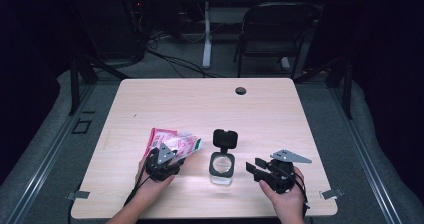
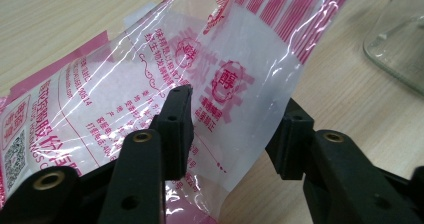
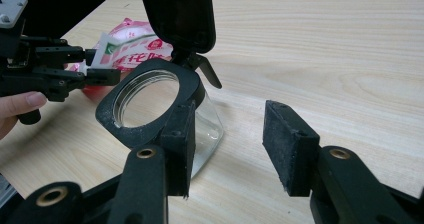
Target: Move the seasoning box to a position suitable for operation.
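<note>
A pink-and-white printed plastic bag (image 1: 172, 142) (image 2: 150, 84) is tilted up off the wooden table (image 1: 200, 104), and my left gripper (image 1: 176, 154) (image 2: 232, 124) is shut on its lower part, with the film bowed between the two pads. The bag's top end points towards a clear glass jar (image 1: 221, 166) (image 3: 107, 119) with a black collar. The jar's black flip lid (image 1: 225, 138) (image 3: 180, 14) stands open. My right gripper (image 1: 253, 166) (image 3: 227, 139) is open just right of the jar, which lies outside its jaws. The left gripper (image 3: 102, 66) and the bag (image 3: 132, 46) also show beyond the jar.
A small round hole (image 1: 241, 90) sits near the table's far edge. Beyond the table stand a dark folding chair (image 1: 275, 29) and a white desk leg with cables on the floor. Metal rails run along both sides of the table.
</note>
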Demonstrator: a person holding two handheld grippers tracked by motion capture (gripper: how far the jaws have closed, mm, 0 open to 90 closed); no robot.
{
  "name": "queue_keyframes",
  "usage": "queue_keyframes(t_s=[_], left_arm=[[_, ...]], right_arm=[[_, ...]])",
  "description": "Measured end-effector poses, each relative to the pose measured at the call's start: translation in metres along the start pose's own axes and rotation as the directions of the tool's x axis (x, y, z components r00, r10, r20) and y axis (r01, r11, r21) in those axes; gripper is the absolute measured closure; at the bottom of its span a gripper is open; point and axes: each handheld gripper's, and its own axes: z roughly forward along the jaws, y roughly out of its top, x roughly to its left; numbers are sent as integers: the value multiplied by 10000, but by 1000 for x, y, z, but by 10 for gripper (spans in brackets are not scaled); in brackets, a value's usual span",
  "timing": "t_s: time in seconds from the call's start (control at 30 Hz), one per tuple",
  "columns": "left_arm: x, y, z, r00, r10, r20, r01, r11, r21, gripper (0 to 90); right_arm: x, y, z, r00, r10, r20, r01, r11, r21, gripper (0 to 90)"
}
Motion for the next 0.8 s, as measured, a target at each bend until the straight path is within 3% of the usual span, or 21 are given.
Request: queue_keyframes(t_s=[0.23, 0.4, 0.6, 0.8], left_arm=[[9, -1, 1, 9966, -675, 483, 684, 9975, -178, 686], [19, -5, 3, 9836, -1511, 982, 1542, 9877, -251, 741], [23, -6, 4, 9768, -1822, 1124, 1855, 9824, -200, 779], [26, -7, 5, 9735, -1980, 1144, 2015, 9793, -202, 818]], right_arm=[[-2, -2, 0, 10000, 67, 29, -67, 10000, 44, 565], [-3, -3, 0, 9999, 139, 17, -139, 9999, 74, 565], [-5, -3, 2, 9986, 461, -266, -459, 9989, 64, 567], [-7, -4, 2, 9987, 455, -223, -452, 9989, 116, 570]])
